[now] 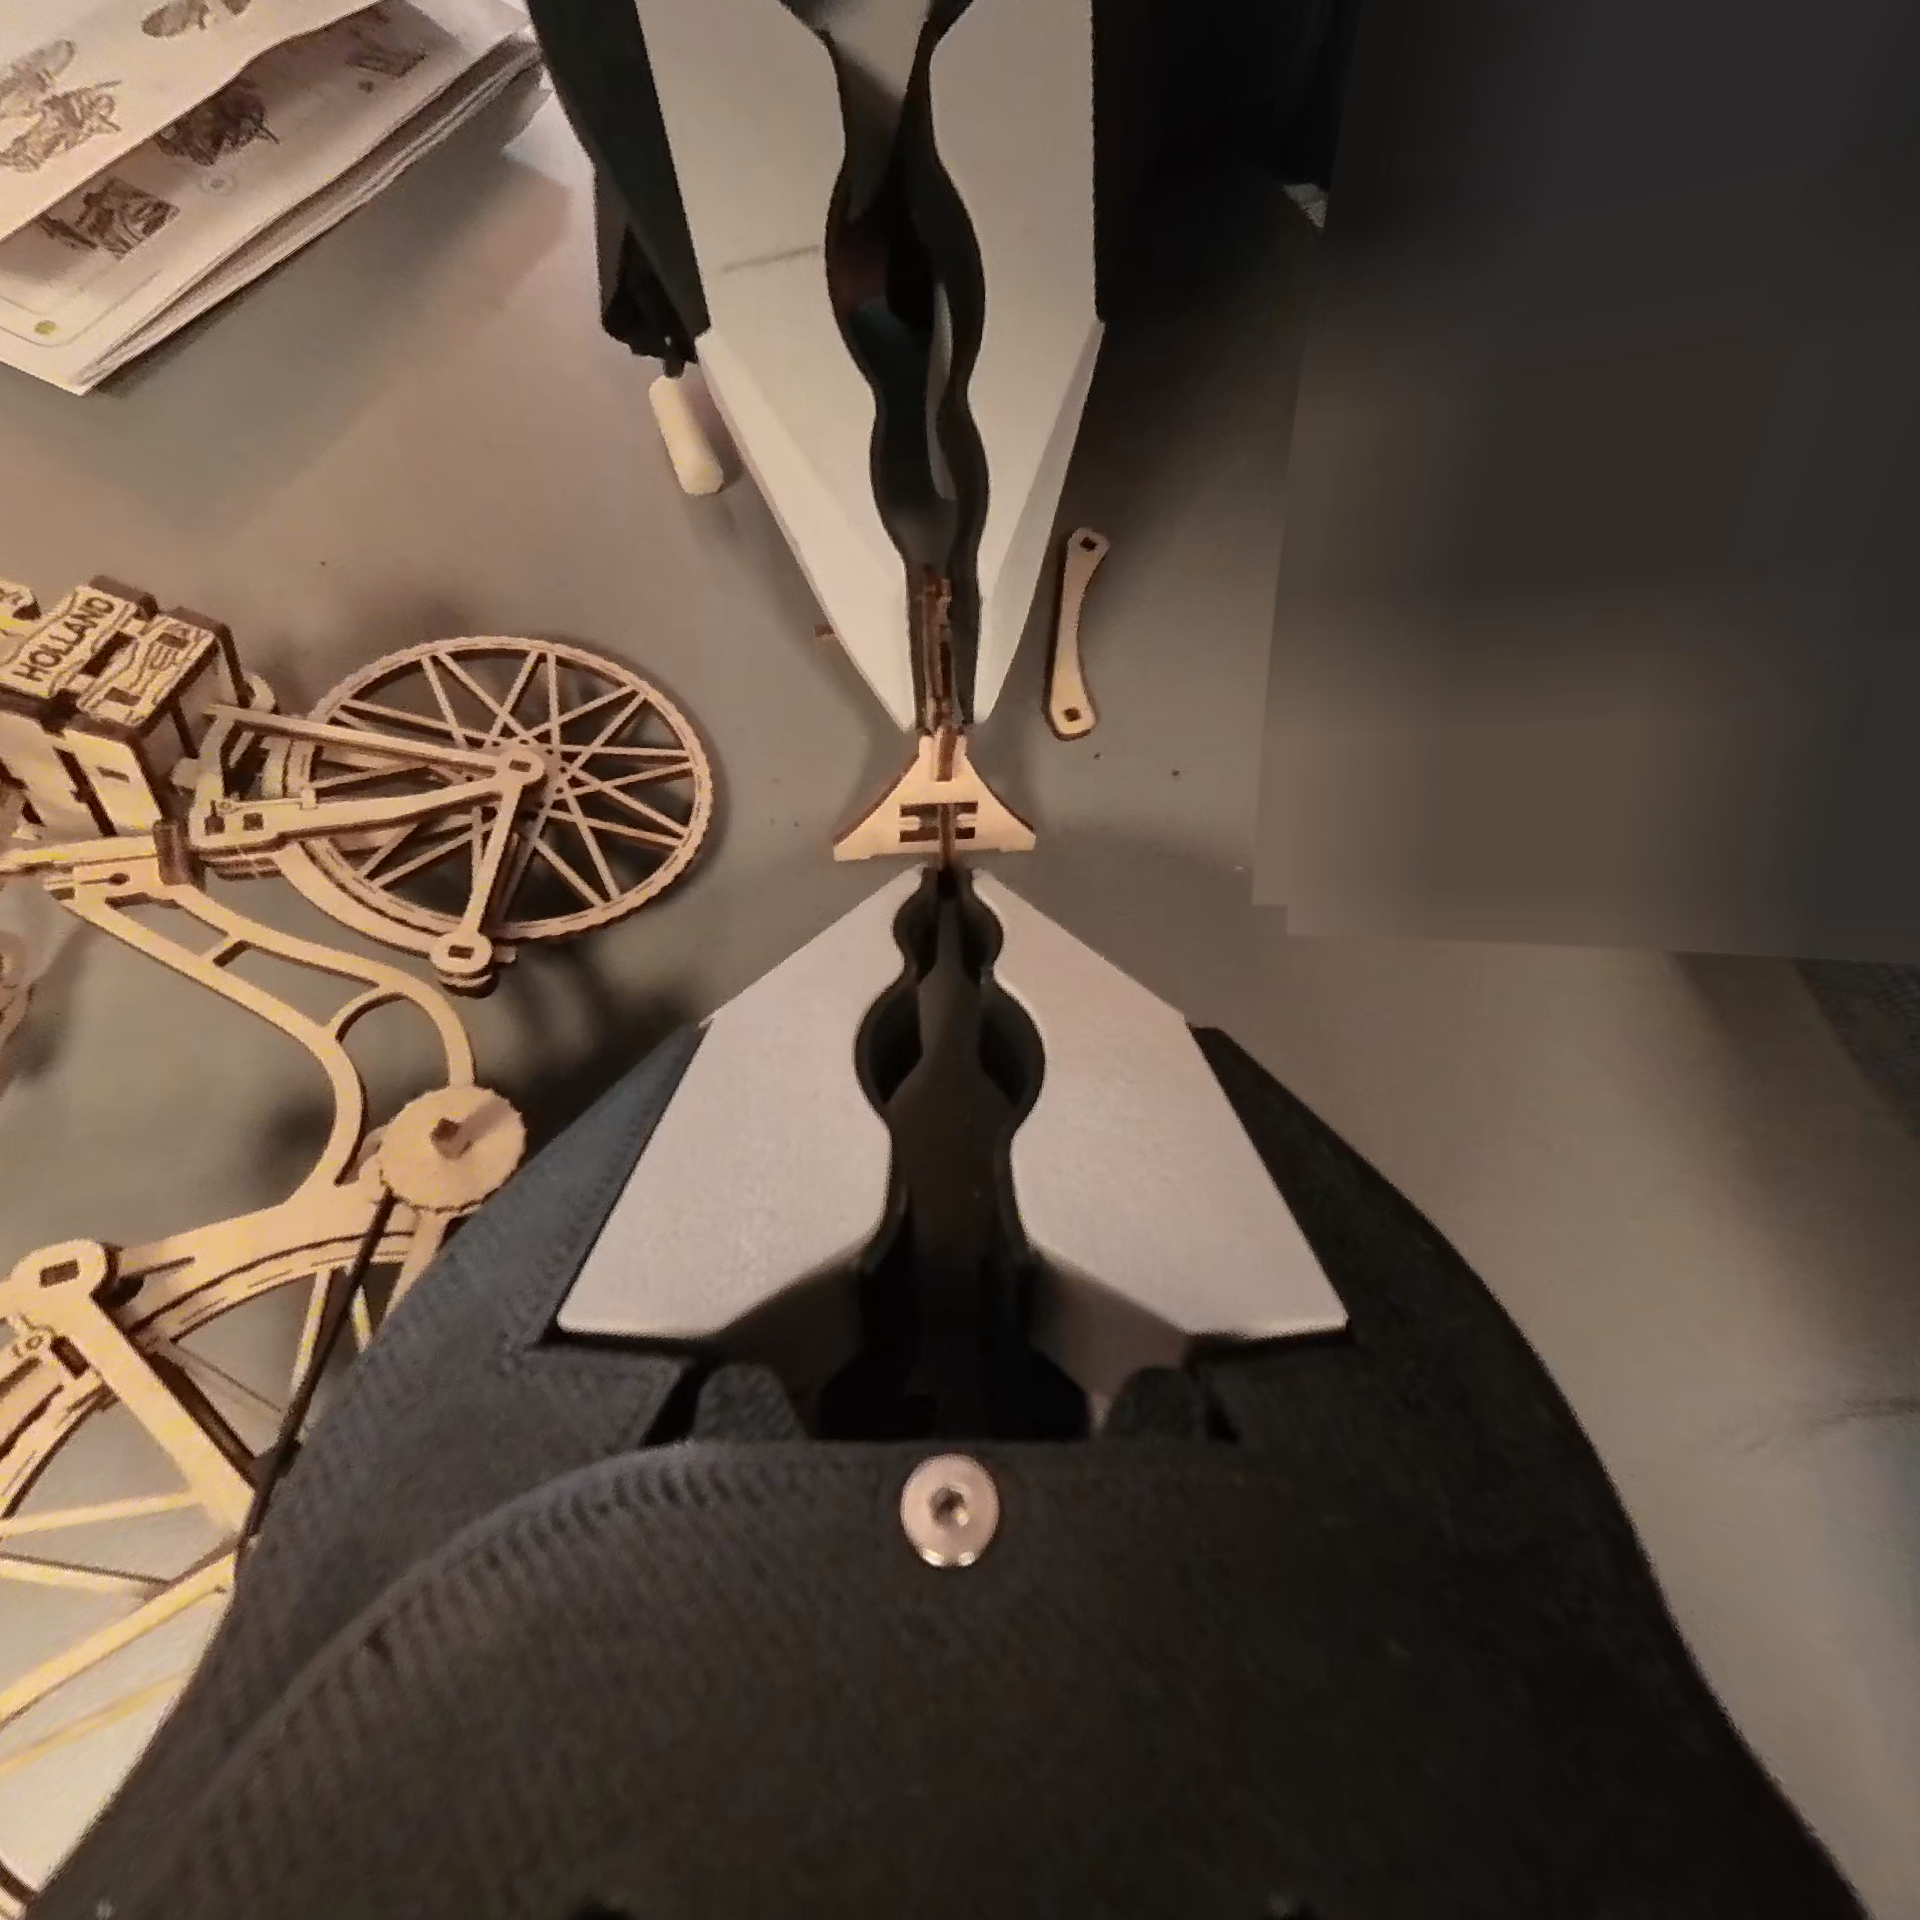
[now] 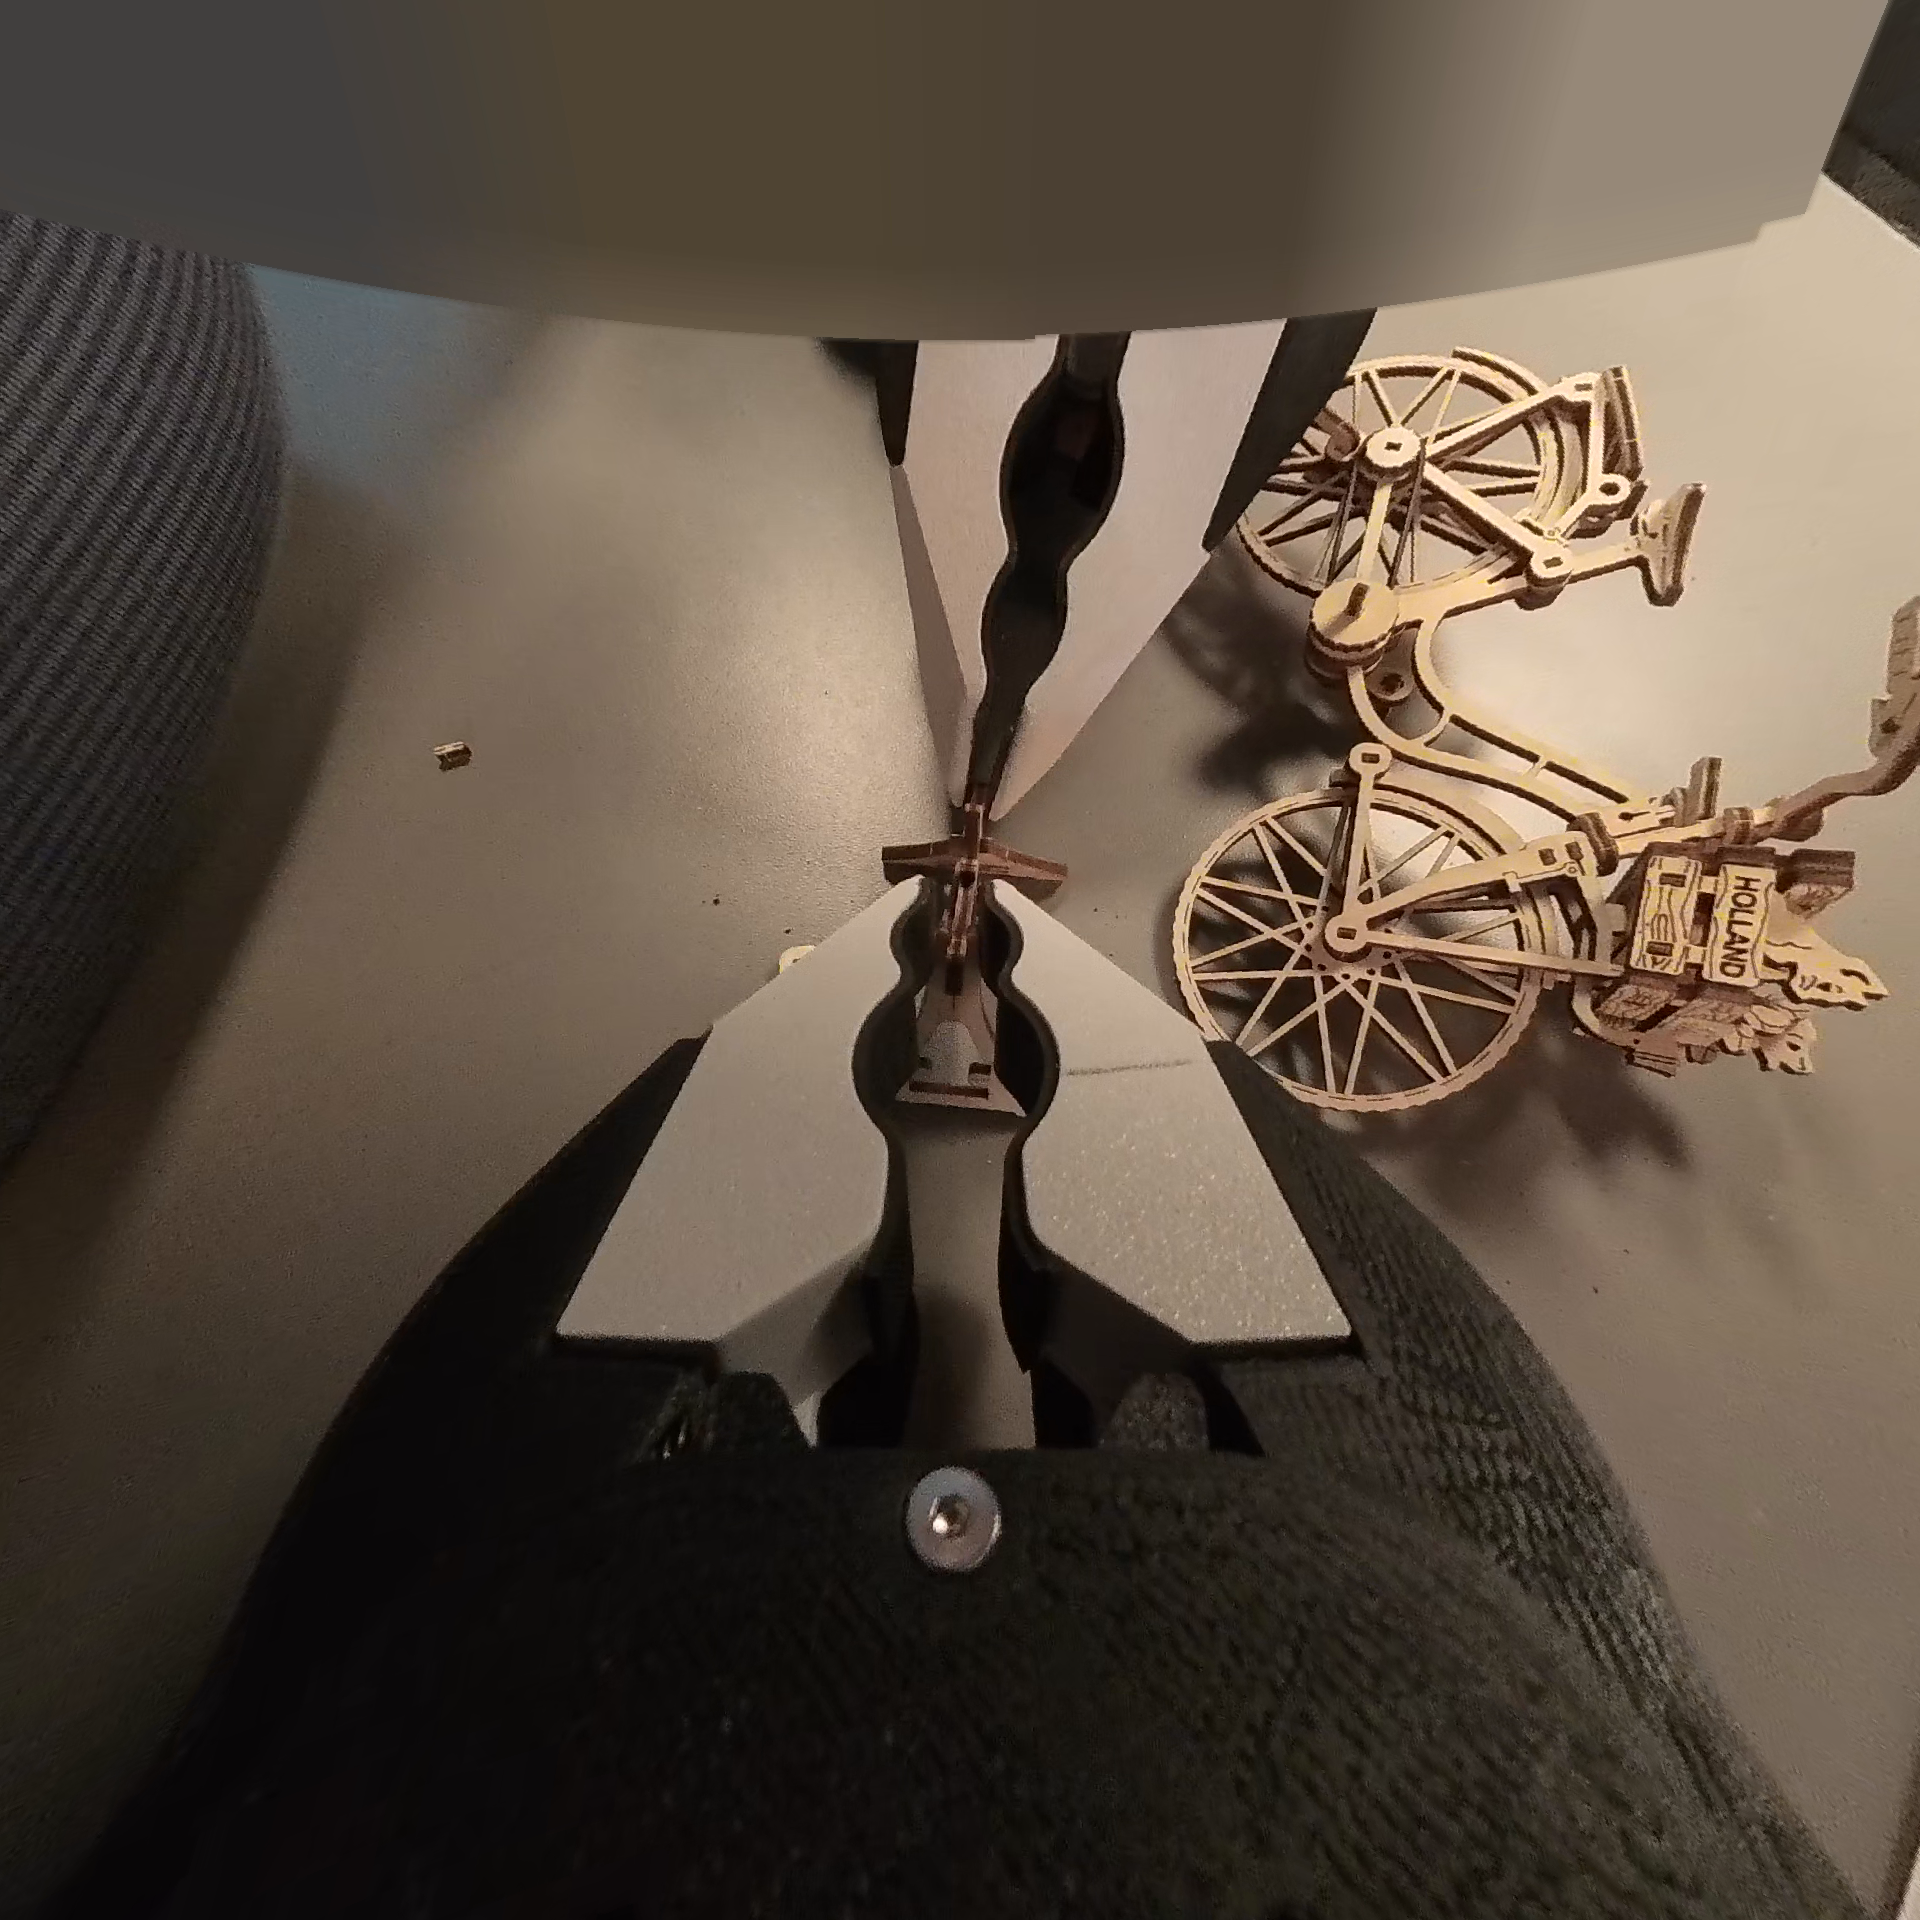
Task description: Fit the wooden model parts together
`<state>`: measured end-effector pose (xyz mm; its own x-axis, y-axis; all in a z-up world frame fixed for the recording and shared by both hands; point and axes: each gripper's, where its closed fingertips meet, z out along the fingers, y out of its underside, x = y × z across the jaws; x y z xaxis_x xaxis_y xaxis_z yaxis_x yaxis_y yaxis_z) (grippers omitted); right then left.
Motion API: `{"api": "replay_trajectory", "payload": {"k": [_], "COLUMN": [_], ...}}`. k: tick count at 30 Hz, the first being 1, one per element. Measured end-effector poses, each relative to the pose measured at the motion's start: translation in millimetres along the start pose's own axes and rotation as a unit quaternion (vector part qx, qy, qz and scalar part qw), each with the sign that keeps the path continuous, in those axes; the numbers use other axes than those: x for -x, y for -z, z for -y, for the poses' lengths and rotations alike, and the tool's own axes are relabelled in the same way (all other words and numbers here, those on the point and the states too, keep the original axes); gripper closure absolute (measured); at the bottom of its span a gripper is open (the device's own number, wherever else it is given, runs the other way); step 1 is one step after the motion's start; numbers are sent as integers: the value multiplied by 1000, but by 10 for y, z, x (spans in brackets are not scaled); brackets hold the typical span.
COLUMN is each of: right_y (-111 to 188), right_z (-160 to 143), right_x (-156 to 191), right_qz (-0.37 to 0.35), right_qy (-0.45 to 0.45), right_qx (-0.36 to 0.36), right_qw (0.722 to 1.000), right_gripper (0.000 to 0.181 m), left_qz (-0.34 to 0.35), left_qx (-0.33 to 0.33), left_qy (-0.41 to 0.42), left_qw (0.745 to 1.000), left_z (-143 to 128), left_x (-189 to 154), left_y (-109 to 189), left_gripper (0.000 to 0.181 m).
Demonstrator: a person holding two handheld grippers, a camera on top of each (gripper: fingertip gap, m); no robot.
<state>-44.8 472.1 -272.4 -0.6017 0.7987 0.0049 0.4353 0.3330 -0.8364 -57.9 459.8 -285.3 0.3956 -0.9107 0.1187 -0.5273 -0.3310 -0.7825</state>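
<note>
A small triangular wooden plate [image 1: 888, 821] with slots hangs between my two grippers, which meet tip to tip above the grey table [image 1: 1507, 1195]. My right gripper [image 2: 961, 909] is shut on a thin, long wooden part [image 2: 954, 1049] that runs through the plate's middle slot. In the left wrist view it comes down from the top [image 1: 940, 717]. My left gripper [image 1: 940, 878] is shut on the small end of that part on the plate's near side. In the right wrist view the left gripper [image 2: 977, 805] comes from above and the plate [image 2: 1023, 864] shows edge-on.
A built wooden bicycle model [image 1: 499, 790] lies on its side on the table [image 2: 1382, 914]. A folded instruction booklet [image 1: 208, 177] is at the back left. A loose curved wooden strip [image 1: 1075, 634], a white peg [image 1: 688, 442] and a tiny wood bit [image 2: 450, 756] lie nearby. Left and right tips are no more than a few centimetres apart.
</note>
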Motion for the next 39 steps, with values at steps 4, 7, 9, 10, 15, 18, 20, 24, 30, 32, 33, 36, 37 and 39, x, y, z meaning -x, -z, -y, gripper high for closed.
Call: {"api": "replay_trajectory", "payload": {"k": [4, 7, 9, 10, 15, 18, 20, 24, 30, 32, 33, 36, 37, 39], "right_y": [-1, -12, -17, -17, -27, -25, -25, -18, -13, -12, -13, -11, -9, -9], "right_z": [3, 12, 12, 17, 5, 6, 4, -1, -4, -5, -4, -6, -7, -9], "right_x": [-11, 3, 0, -1, -2, -1, -2, -11, -14, -15, -18, -24, -26, -26], "right_qz": [-3, -1, -3, -3, -2, -1, -2, -3, -3, -4, -5, -7, -7, -7], "right_qy": [-3, 0, 0, 0, -2, -4, -4, -6, -6, -6, -6, -6, -6, -5], "right_qx": [-1, -1, 0, -1, 4, 3, 3, 3, 4, 4, 4, 4, 4, 4], "right_qw": [1000, 1000, 1000, 1000, 1000, 1000, 1000, 1000, 1000, 1000, 1000, 1000, 1000, 1000], "right_gripper": [176, 176, 176, 176, 176, 176, 176, 176, 176, 176, 176, 176, 176, 176], "left_qz": [-2, -3, 1, 2, -5, -43, -62, -57, -11, -7, -6, -8, -7, -1], "left_qx": [-8, -5, -1, 0, -4, -17, -36, -47, -8, -4, -5, -12, -12, -11], "left_qy": [12, 13, 11, 10, 5, 14, 31, 33, -10, -11, -10, -5, -4, -3], "left_qw": [1000, 1000, 1000, 1000, 1000, 999, 997, 997, 1000, 1000, 1000, 1000, 1000, 1000], "left_z": [31, 34, 27, 27, 37, 68, 112, 138, 48, 39, 41, 57, 59, 56], "left_x": [9, -2, 2, -1, -27, -93, -100, -85, -66, -60, -55, -53, -49, -34], "left_y": [0, -20, -34, -38, -30, 4, 45, 67, -17, -25, -23, -12, -11, -15], "left_gripper": [179, 179, 179, 179, 173, 168, 170, 176, 174, 173, 174, 170, 169, 168]}}
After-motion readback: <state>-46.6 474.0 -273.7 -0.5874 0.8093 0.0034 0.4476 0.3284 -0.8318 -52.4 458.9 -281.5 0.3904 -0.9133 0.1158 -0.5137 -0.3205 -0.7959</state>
